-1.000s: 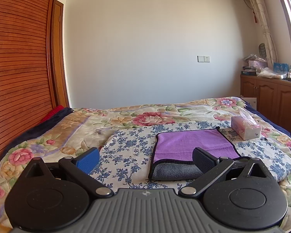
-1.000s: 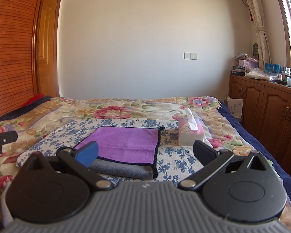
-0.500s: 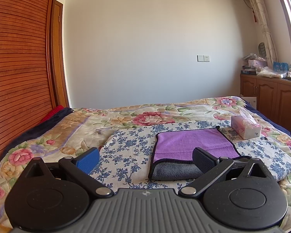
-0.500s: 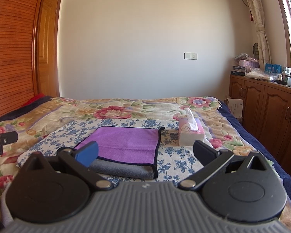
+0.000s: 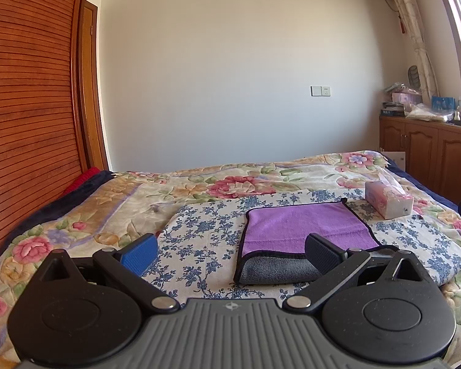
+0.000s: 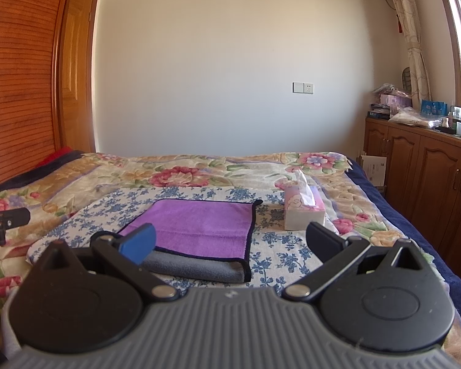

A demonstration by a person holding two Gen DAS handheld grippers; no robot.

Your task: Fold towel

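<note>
A purple towel [image 5: 304, 226] with black trim and a grey underside lies folded on a blue-flowered white cloth [image 5: 206, 233] on the bed. It also shows in the right wrist view [image 6: 199, 226]. My left gripper [image 5: 230, 253] is open and empty, held above the bed in front of the towel's near left corner. My right gripper [image 6: 230, 243] is open and empty, in front of the towel's near right corner. Neither touches the towel.
A pink tissue box [image 5: 387, 200] stands on the bed right of the towel, also in the right wrist view [image 6: 302, 212]. Wooden cabinets [image 6: 421, 166] with clutter on top line the right wall. A slatted wooden wardrobe [image 5: 24, 107] stands at the left.
</note>
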